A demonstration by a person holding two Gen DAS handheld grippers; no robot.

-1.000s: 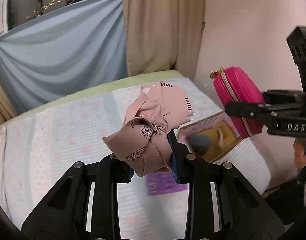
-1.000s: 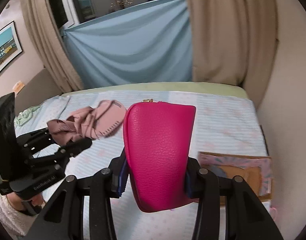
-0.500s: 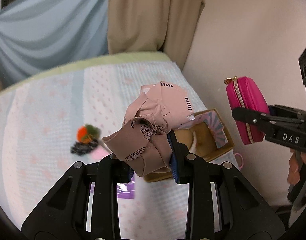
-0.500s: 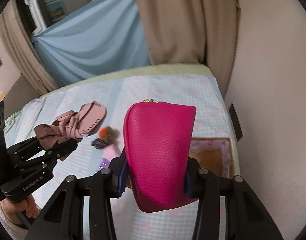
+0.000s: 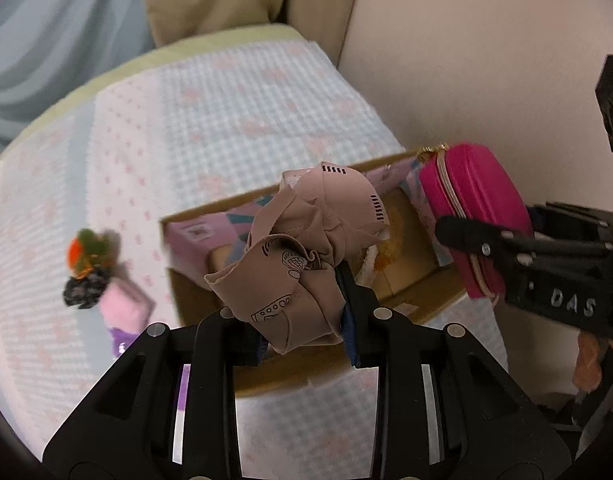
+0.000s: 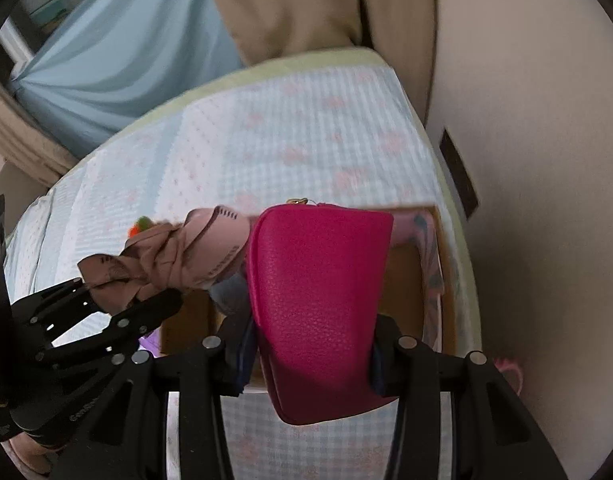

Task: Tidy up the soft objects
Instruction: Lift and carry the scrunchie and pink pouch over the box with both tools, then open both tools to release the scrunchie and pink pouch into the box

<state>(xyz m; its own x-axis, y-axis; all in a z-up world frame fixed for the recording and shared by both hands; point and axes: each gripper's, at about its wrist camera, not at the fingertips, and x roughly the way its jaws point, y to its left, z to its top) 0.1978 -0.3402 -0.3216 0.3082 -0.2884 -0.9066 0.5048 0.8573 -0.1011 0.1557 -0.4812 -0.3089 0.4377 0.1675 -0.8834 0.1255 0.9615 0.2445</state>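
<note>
The left gripper [image 5: 302, 332] is clamping the tan cloth [image 5: 302, 256] and the right gripper [image 6: 310, 356] is gripping the pink pouch [image 6: 318, 300], both hanging over the open box [image 5: 194, 304] on the bed [image 5: 234, 112]. Each load is best lowered into bare floor inside before the fingers are opening, the two kept apart; pompoms [image 5: 86, 272] are lying just left of the box, out of the way

Checked bedspread [image 5: 242, 128] (pale blue, pink-dotted), beige curtain [image 6: 306, 4], blue drape [image 6: 118, 60], plain wall [image 5: 486, 60].
</note>
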